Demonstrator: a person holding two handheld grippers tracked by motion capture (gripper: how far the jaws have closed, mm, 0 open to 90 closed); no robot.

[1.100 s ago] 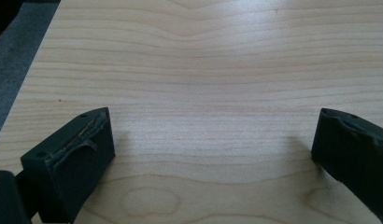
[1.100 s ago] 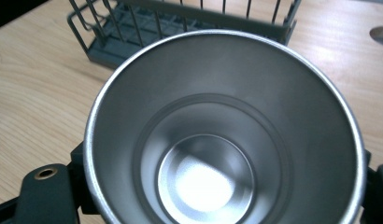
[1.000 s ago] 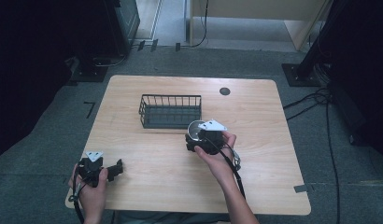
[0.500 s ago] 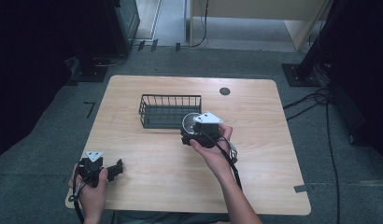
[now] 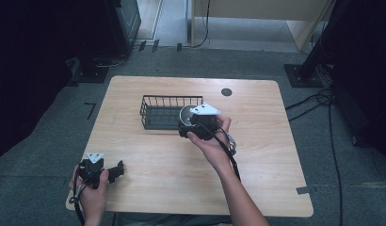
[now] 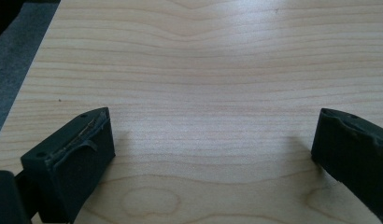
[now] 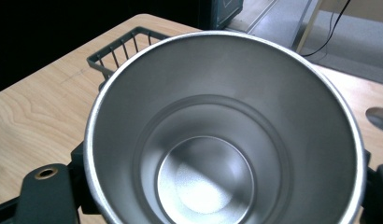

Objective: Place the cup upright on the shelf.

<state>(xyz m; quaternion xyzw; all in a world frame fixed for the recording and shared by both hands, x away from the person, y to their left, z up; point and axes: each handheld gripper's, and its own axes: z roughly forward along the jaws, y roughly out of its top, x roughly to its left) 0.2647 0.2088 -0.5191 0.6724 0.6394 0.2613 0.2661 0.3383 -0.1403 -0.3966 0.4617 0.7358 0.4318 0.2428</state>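
While the right tongs (image 5: 187,126) grip the steel cup (image 7: 222,135) beside the wire basket (image 5: 158,113), placing remains; left tongs (image 6: 213,154) rest open.

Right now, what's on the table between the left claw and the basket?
Nothing: in the high view, only bare table lies between the left claw and the basket. The left gripper view shows bare wood ahead too.

1 steel cup (image 7: 222,135), 1 wire basket (image 5: 165,112), 2 tongs.
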